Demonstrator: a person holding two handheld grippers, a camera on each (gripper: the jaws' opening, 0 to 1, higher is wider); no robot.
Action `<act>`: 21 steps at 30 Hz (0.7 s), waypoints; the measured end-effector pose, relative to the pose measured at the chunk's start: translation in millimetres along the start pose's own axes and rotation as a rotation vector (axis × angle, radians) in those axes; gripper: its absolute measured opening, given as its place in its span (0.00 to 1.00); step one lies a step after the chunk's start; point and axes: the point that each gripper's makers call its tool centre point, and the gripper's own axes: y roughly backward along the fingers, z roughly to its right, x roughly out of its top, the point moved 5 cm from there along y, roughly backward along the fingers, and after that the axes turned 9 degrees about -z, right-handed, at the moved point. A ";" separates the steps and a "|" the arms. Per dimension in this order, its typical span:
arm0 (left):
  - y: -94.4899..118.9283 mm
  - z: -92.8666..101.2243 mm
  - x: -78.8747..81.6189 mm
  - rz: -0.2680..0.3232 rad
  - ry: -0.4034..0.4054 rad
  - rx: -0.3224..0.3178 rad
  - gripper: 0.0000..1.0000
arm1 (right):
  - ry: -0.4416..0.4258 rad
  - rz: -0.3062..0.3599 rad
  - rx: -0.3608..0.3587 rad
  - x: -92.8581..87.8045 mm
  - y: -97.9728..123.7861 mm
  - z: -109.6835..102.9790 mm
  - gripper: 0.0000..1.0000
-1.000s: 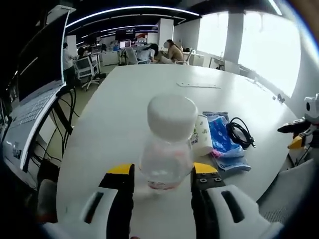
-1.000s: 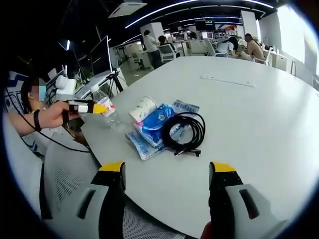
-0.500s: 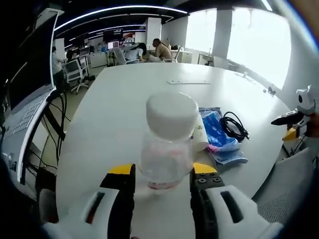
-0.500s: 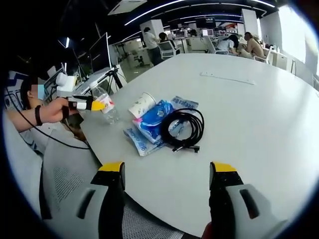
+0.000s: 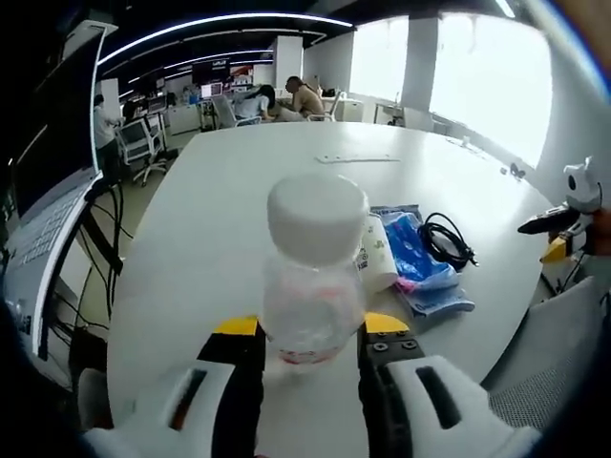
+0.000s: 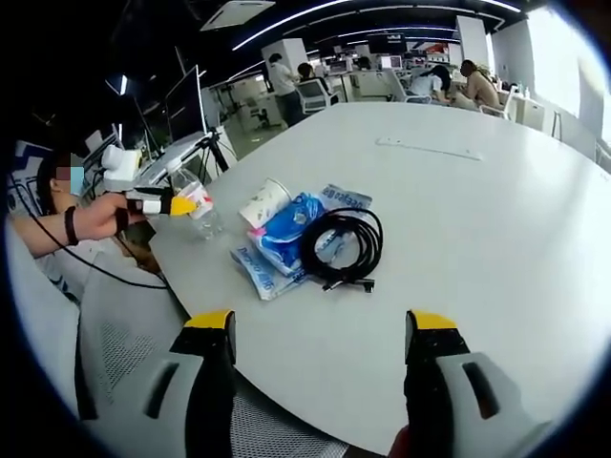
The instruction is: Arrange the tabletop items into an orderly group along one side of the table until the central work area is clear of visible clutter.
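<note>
In the left gripper view, the left gripper (image 5: pixel 307 334) is clamping a clear bottle (image 5: pixel 311 277) with a white cap, standing upright on the white table (image 5: pixel 239 191). Just right of it a paper cup (image 5: pixel 378 256) is lying beside blue packets (image 5: pixel 425 262) and a coiled black cable (image 5: pixel 445 240). The right gripper (image 5: pixel 558 229) is showing at the far right.

In the right gripper view, the right gripper (image 6: pixel 320 329) is hanging over the table edge with jaws spread wide, holding nothing. Ahead, the cable (image 6: pixel 339 246) is resting on the packets (image 6: pixel 277 248), the cup (image 6: pixel 260 202) just beyond. A hand (image 6: pixel 95 218) is holding the left gripper (image 6: pixel 177 205) on the bottle (image 6: pixel 196 205) near a laptop (image 6: pixel 177 157).
</note>
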 end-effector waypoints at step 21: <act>-14.4 -7.6 16.7 0.000 0.025 0.043 0.37 | 0.000 0.000 0.001 2.8 -1.0 0.9 0.70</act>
